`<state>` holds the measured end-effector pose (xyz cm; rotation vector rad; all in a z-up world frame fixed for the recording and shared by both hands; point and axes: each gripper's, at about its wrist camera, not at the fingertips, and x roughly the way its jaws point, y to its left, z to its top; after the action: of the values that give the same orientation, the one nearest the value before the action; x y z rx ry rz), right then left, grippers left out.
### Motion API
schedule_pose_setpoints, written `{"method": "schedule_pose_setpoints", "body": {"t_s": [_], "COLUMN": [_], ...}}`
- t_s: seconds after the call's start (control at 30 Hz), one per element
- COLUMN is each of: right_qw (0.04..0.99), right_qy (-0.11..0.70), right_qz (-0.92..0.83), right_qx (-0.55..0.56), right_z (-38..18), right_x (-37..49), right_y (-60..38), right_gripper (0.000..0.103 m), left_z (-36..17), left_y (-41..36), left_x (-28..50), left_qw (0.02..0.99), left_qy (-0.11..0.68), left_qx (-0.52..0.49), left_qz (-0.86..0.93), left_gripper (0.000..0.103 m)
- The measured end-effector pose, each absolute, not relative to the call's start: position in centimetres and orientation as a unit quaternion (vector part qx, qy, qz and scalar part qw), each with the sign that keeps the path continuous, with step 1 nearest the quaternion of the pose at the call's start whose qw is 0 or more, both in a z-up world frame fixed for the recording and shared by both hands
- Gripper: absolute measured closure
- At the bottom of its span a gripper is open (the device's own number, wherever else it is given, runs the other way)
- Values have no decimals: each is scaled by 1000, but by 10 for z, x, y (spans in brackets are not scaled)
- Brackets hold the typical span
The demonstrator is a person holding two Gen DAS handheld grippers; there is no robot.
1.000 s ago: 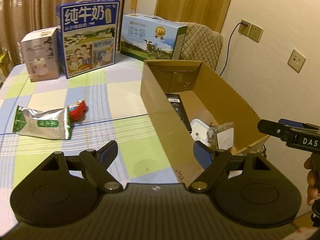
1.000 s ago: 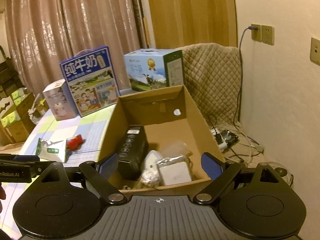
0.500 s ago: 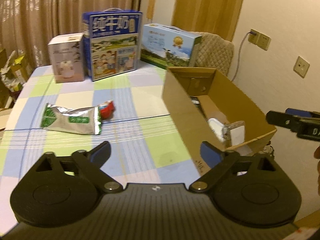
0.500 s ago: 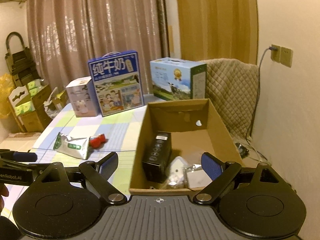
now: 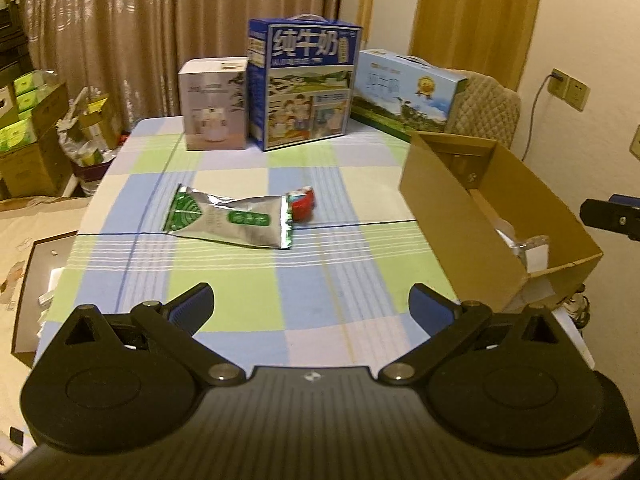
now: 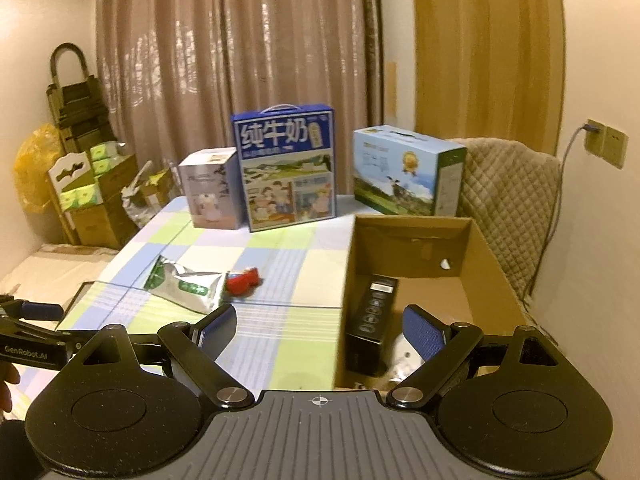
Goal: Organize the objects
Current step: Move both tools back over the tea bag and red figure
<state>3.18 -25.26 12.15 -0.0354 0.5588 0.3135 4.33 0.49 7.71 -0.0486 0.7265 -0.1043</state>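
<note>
Your left gripper is spread wide and holds nothing; it hangs above the near edge of the checked tablecloth. Your right gripper is likewise spread and empty, positioned over the near left corner of the cardboard box, with its left finger above the cloth and its right finger above the box interior.

The silver-and-green foil pouch lies flat on the cloth at mid-table, left of centre. A small red item sits touching the pouch's right end; its exact nature cannot be made out. Both are well apart from either gripper.

The cardboard box stands open at the right edge of the table. Inside, a black carton leans along the left wall, and a white object lies at the near end, partly hidden by your right finger. In the left wrist view, a clear-wrapped white item shows at the box's near end.

At the far side of the table stand three cartons in a row: a white box on the left, a tall blue milk carton in the middle, and a light blue milk carton on the right.
</note>
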Motion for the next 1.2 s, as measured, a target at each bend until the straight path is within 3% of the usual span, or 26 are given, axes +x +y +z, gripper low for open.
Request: {"method": "schedule_pose_setpoints", "body": {"t_s": [0.63,1.2], "right_qw": [937,917], "right_qy": [288,315], "right_qz": [193,233], "right_qx": [-44,-70], "right_z": [104,59], "right_x": [41,95], "right_y": [-209,-158], "right_gripper": [16,16], "left_z": [61,32], "left_y": [40,67], "left_x": [48,101], "left_qw": [929,919], "left_qy": [368,377], "left_qx": [-28,91], "left_qz": [-32,-73], "left_gripper": [1,1]}}
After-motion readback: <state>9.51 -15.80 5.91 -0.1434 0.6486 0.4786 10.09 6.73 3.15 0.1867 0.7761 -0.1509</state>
